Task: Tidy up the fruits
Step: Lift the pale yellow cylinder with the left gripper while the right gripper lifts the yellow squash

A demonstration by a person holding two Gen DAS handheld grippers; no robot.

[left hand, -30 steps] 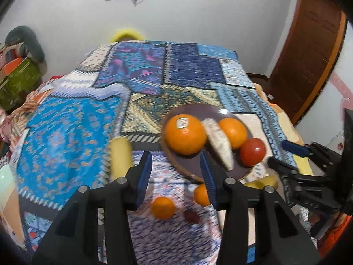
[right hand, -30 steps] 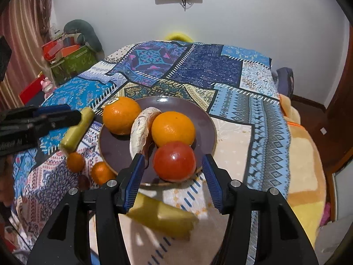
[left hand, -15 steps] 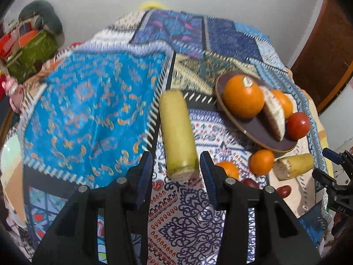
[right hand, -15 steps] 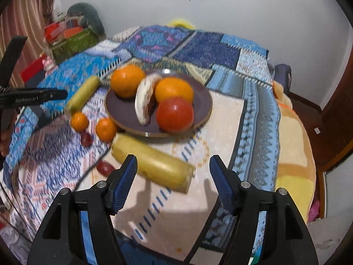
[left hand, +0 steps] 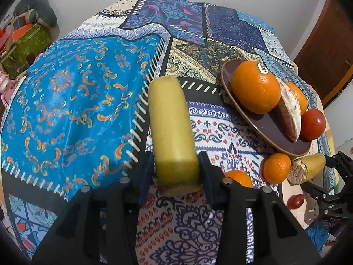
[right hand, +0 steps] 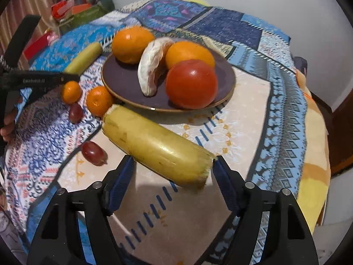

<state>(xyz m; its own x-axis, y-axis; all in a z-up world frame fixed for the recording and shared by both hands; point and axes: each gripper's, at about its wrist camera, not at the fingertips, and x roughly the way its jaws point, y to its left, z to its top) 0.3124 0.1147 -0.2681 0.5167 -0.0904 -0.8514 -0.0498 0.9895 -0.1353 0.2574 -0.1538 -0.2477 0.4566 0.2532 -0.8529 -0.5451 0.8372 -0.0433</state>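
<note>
A brown plate (right hand: 123,77) on the patterned bedspread holds two oranges (right hand: 132,44), a peeled banana piece (right hand: 152,70) and a red tomato (right hand: 191,84). My left gripper (left hand: 175,176) is open with its pads on either side of the near end of a yellow banana piece (left hand: 171,130); I cannot tell if they touch it. My right gripper (right hand: 173,178) is open around the near end of a second yellow banana piece (right hand: 156,148). Two small mandarins (right hand: 99,100) and two red grapes (right hand: 92,151) lie left of the plate.
The plate (left hand: 271,130) shows at the right in the left wrist view, with a mandarin (left hand: 276,171) below it. Boxes and a stuffed toy (right hand: 83,4) sit at the far left. The bed edge (right hand: 315,154) drops off on the right.
Both grippers have moved down and forward. The left one now has its banana piece between its pads; the right one has closed in on the second banana piece.
</note>
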